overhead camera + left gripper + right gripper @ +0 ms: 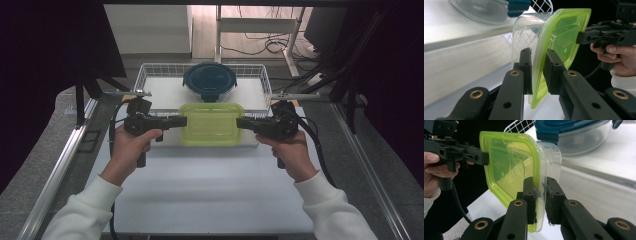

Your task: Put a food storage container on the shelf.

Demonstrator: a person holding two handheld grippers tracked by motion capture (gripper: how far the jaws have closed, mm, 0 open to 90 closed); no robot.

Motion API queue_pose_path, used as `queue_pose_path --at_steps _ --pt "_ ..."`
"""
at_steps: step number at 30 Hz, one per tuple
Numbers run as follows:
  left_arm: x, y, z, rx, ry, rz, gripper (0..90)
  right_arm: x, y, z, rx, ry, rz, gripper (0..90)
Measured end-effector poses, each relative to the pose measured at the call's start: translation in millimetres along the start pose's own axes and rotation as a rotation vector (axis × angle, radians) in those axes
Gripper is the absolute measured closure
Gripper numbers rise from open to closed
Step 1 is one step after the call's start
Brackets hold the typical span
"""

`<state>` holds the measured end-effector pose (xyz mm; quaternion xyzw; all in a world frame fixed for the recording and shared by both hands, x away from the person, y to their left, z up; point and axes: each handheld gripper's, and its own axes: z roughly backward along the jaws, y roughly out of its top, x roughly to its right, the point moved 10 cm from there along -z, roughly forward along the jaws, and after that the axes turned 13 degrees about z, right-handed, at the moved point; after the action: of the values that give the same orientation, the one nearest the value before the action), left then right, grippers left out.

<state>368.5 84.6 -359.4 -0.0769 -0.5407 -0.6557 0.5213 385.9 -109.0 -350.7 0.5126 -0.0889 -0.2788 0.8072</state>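
The rectangular clear plastic container with the lime-green lid (pixel 211 123) is being carried between the two grippers, just in front of the white wire basket (pixel 143 75), in which a round glass bowl with a dark blue clip lid (pixel 209 80) is sitting. Taking it at opposite short ends looks like a way of keeping the container level, since neither pinch alone would be steadying a box this wide. The left gripper (pixel 181 121) is clamping the left edge: in the left gripper view its fingers (pixel 527 68) are pressing on the green lid rim (pixel 540 72) from both sides. The right gripper (pixel 241 122) is doing the same at the far end, its fingers (pixel 529 195) closing narrowly on the lid lip and the clear wall (pixel 550 157) below it. Whether the container is hanging clear of the white worktop (pixel 210 190) in front of the basket or resting on it, I cannot tell from the high view. Both hands, the left hand (pixel 131 147) and the right hand (pixel 292 152), are gripping the handles with forearms in white sleeves reaching toward the basket, the grippers pointing level and inward at each other.
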Motion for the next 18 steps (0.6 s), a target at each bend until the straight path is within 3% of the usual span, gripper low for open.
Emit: queue_pose_path --at_steps 18 --pt "8.5 40.3 8.1 0.03 -0.006 -0.026 78.8 10.7 41.9 0.5 0.025 -0.011 0.024 78.9"
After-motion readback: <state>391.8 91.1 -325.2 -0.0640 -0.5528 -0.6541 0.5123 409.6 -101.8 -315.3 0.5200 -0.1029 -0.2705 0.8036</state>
